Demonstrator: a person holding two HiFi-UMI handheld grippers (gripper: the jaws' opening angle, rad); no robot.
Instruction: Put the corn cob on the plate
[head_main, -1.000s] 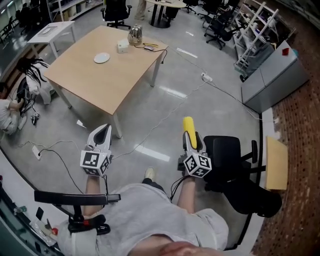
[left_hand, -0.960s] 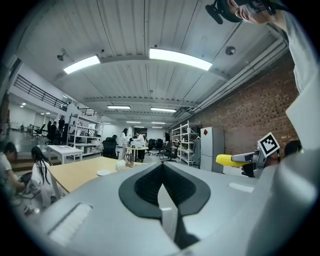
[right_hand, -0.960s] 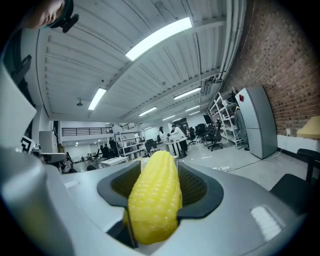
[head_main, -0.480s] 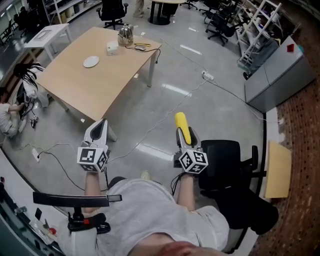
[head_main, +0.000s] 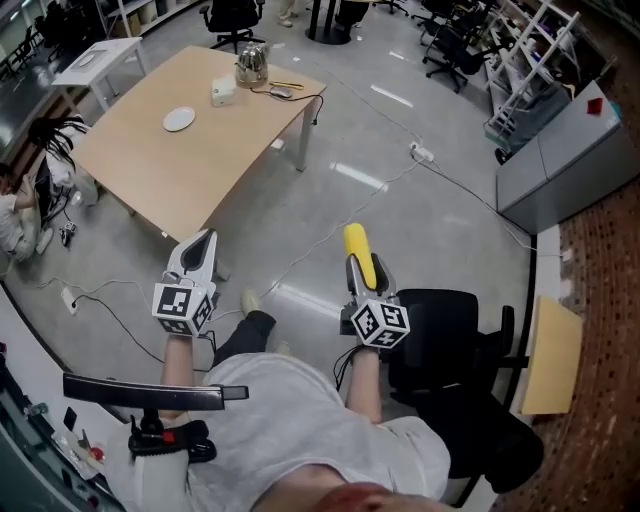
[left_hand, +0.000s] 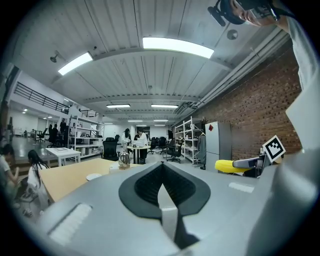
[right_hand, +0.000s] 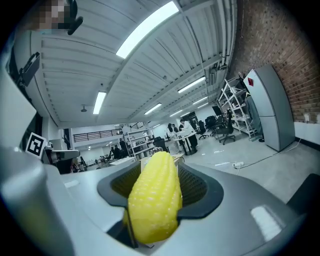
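We step forward, leg (head_main: 250, 325) now at lower centre. Right gripper (head_main: 366, 272) clamps corn cob (head_main: 355, 243) lengthwise for carrying. Left gripper (head_main: 203, 245) closed, empty, idle. Plate (head_main: 179, 119) on table (head_main: 150, 175), upper left, well apart.

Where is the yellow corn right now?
In the head view the corn cob is clamped in the right gripper, over the floor beside the black office chair, far from the plate on the wooden table.

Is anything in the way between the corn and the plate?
Nothing visible blocks it. The right tongs hold the corn cob, and the plate lies on the table ahead, with bare tabletop around it. Only open floor lies between them.
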